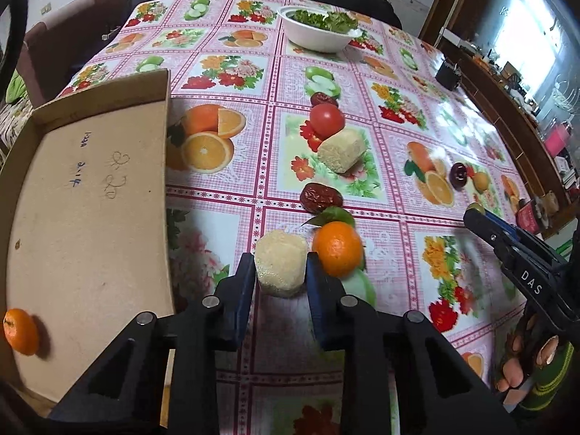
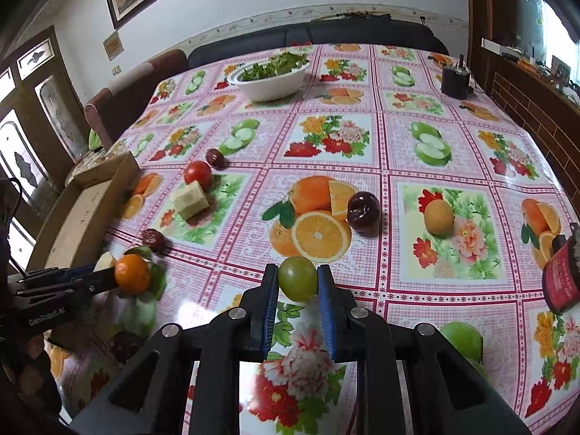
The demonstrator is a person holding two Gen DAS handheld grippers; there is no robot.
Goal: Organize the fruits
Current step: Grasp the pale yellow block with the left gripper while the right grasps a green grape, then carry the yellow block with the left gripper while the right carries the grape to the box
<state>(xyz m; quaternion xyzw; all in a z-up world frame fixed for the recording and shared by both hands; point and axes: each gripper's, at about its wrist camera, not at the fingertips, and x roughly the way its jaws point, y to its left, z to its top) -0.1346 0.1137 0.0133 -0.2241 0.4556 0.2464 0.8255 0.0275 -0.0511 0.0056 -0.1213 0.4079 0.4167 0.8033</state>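
Note:
My left gripper [image 1: 280,266] is shut on a pale, grainy block [image 1: 281,275] that rests on the fruit-print tablecloth. An orange with a leaf [image 1: 337,248] touches the block's right side. In the right wrist view my right gripper [image 2: 297,274] is shut on a small green round fruit [image 2: 298,281] just above the cloth. A cardboard box [image 1: 90,199] lies at the left with one orange [image 1: 21,331] in its near corner. Loose on the cloth are a wrinkled red date [image 1: 320,197], a second pale block [image 1: 342,150], a tomato [image 1: 326,119] and a dark red fruit [image 2: 363,212].
A white bowl of greens [image 1: 319,30] stands at the far end. A black cup [image 2: 455,81] is at the far right and a red can [image 2: 560,279] at the right edge. Another date [image 1: 323,99] lies behind the tomato. Chairs and a dark sofa ring the table.

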